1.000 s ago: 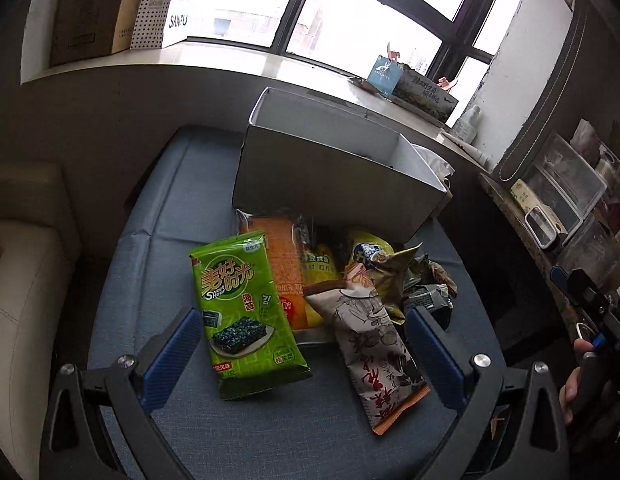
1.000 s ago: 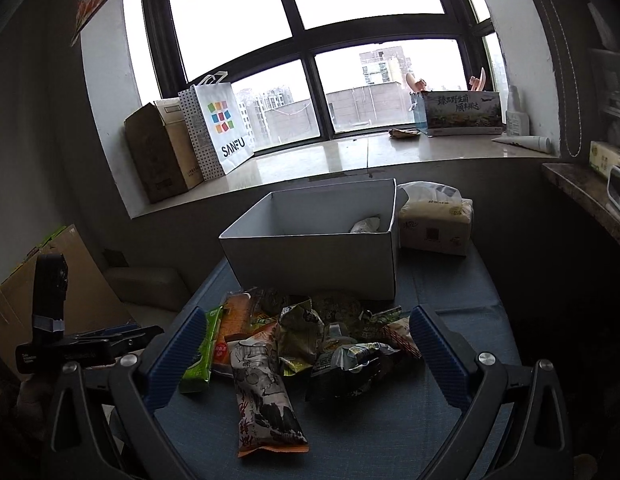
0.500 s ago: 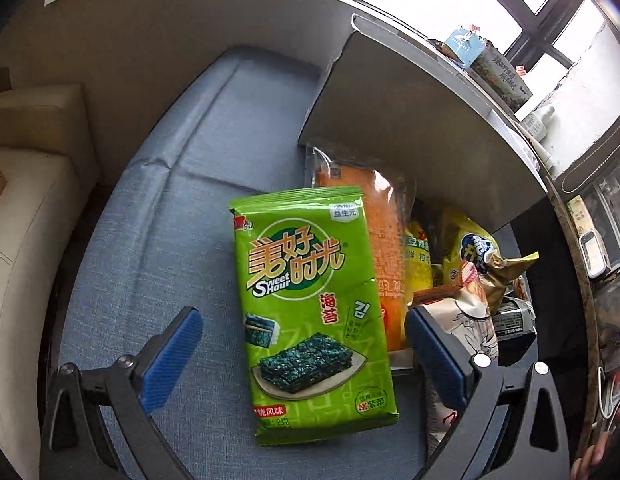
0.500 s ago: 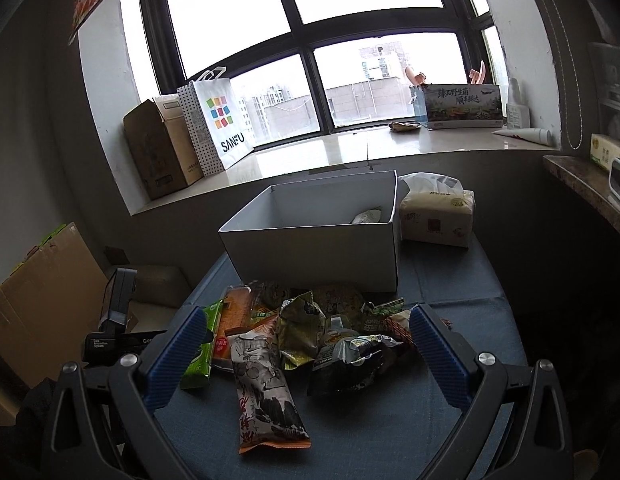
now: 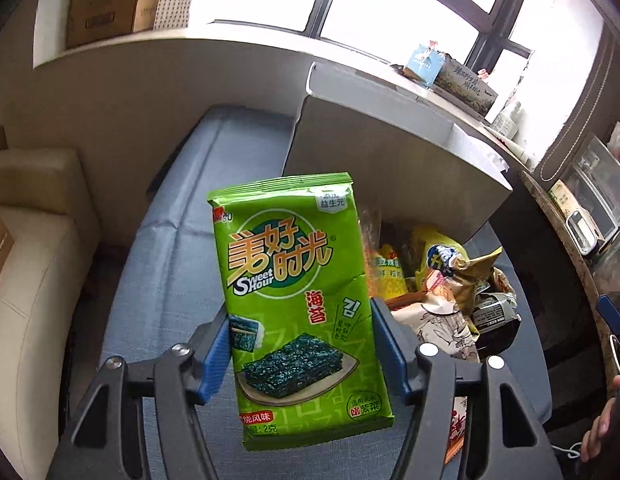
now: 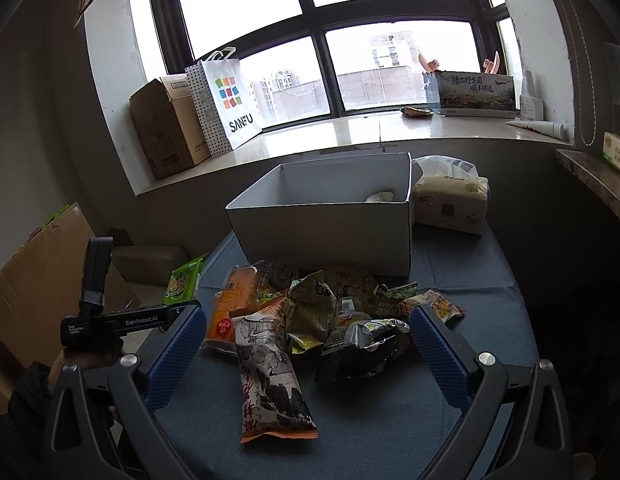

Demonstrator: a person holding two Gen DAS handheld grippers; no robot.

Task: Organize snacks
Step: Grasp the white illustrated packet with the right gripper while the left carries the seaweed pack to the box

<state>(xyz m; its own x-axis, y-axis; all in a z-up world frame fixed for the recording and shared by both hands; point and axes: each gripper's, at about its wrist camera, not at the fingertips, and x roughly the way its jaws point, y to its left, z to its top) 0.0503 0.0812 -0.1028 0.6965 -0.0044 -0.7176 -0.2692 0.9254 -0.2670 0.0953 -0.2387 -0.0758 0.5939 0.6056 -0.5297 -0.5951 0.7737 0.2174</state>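
My left gripper (image 5: 300,344) is shut on a green seaweed snack packet (image 5: 298,300) and holds it lifted above the blue table (image 5: 170,272), left of the snack pile. The packet also shows in the right wrist view (image 6: 184,282), held by the left gripper (image 6: 178,312). A grey open box (image 6: 325,224) stands behind a pile of snack packets (image 6: 329,304); the box also shows in the left wrist view (image 5: 389,168). A long white-and-orange packet (image 6: 270,376) lies in front. My right gripper (image 6: 308,352) is open and empty, above the pile's near side.
A tissue pack (image 6: 449,204) stands right of the box. The windowsill holds a cardboard box (image 6: 166,128), a SANFU paper bag (image 6: 226,100) and a printed carton (image 6: 473,92). A beige seat (image 5: 34,264) is left of the table, a counter (image 5: 569,232) on the right.
My left gripper closed on the green seaweed packet and lifted it off the table, up and away from the pile. My right gripper stayed open and nearly still.
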